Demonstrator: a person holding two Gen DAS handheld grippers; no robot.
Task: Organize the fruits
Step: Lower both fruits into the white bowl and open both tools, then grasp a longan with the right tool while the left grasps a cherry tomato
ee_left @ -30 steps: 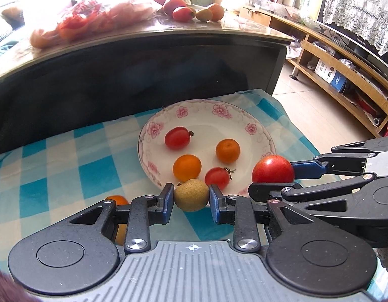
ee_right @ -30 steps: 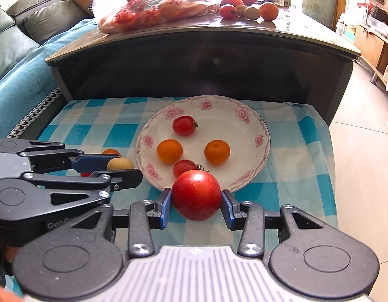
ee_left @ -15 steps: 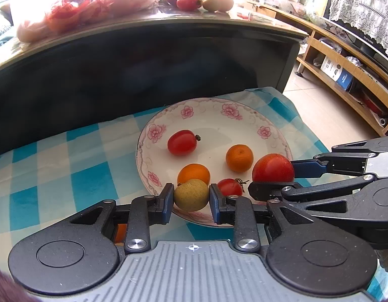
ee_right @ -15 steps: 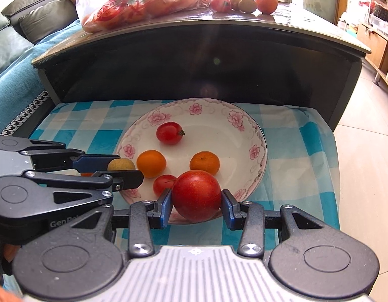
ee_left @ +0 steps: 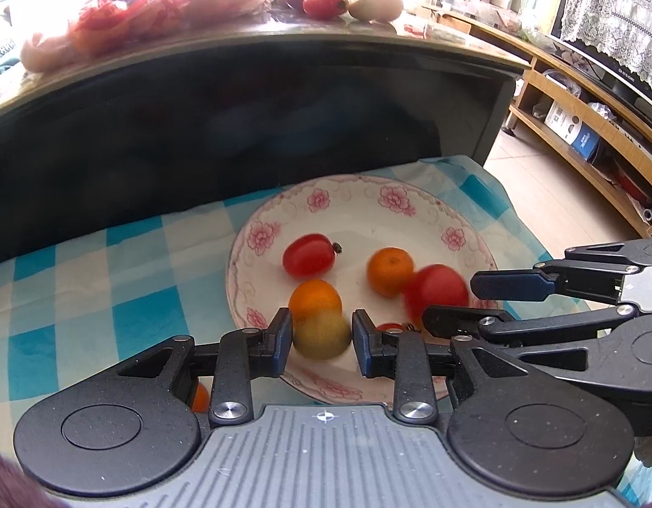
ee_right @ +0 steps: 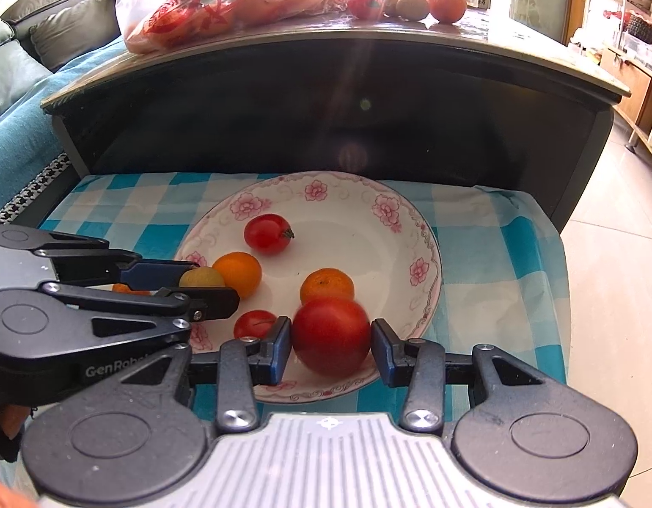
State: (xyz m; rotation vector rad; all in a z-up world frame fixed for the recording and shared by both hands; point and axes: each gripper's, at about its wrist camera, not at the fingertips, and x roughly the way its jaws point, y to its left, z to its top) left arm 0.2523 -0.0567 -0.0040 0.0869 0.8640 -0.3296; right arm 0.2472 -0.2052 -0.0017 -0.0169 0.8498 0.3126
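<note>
Left gripper (ee_left: 321, 332): I see its jaws opening, with the blurred yellow-green fruit (ee_left: 321, 335) between the pads, a thin gap on each side, over the near rim of the flowered plate (ee_left: 393, 199).

Right gripper (ee_right: 331, 338): its jaws are opening too; the large red tomato (ee_right: 331, 335) sits between them, its left flank just at the pad, a sliver of gap on the right, above the plate's near side.

Plate contents, left to right: an orange (ee_right: 237, 274), a small near tomato (ee_right: 254, 324), a far tomato (ee_right: 267, 233), a mandarin (ee_right: 327, 284). The far and right parts of the plate are bare.

Edges: the plate lies on a blue checked cloth (ee_right: 495, 254); a dark table edge (ee_right: 326, 97) overhangs it at the far side; open floor lies right.

View differences: the left wrist view alone shows an orange fruit (ee_left: 199, 396) on the cloth under the left finger; the right wrist view alone shows a sofa (ee_right: 12, 63) at far left.
</note>
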